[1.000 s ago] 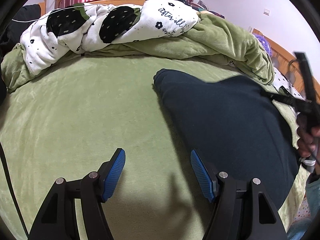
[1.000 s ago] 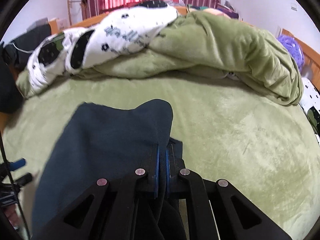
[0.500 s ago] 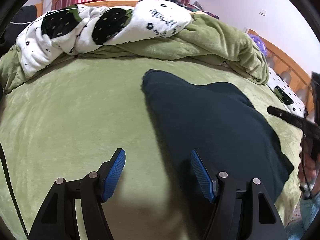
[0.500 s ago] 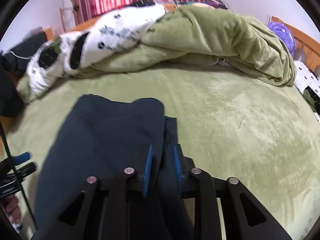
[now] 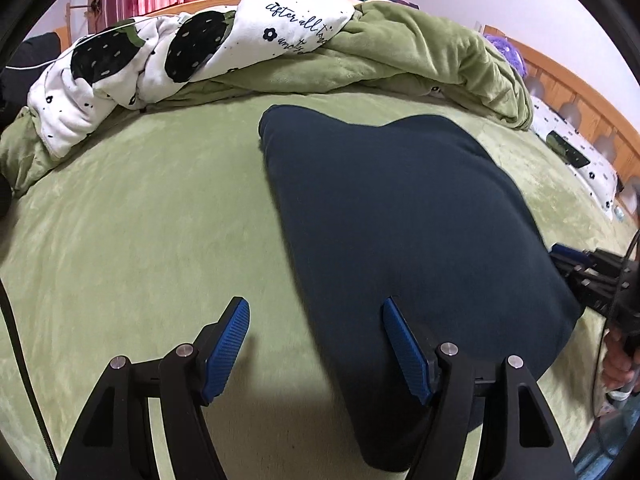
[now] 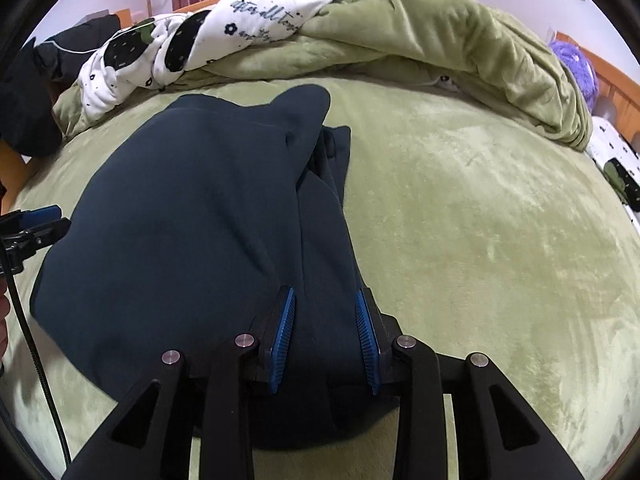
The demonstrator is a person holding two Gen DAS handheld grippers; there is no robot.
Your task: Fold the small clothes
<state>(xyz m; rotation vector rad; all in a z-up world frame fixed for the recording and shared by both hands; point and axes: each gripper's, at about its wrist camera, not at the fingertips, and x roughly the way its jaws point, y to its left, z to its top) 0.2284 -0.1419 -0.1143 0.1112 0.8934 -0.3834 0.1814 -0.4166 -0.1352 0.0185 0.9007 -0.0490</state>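
Note:
A dark navy garment (image 5: 400, 208) lies folded on the green bed cover (image 5: 140, 220). My left gripper (image 5: 312, 308) hangs open over its near left edge; one pad is above the cover, the other above the cloth, and nothing is gripped. In the right wrist view the garment (image 6: 192, 208) shows a bunched fold running along its right side. My right gripper (image 6: 326, 300) straddles that fold and its jaws are opening. The cloth lies between the blue pads, which do not press on it. The right gripper (image 5: 560, 250) also shows at the garment's right edge, held by a hand (image 5: 616, 364).
A heaped green blanket (image 5: 420, 56) and a white quilt with black strawberries (image 5: 168, 56) lie across the far side of the bed. A wooden bed frame (image 5: 580, 80) and a purple plush (image 6: 574, 64) are at the right. A dark heap (image 6: 24, 92) sits far left.
My right gripper, shut on the garment's fold a second ago, has opened and come down with it; the cloth now rests on the bed. The left gripper has shifted towards the garment.

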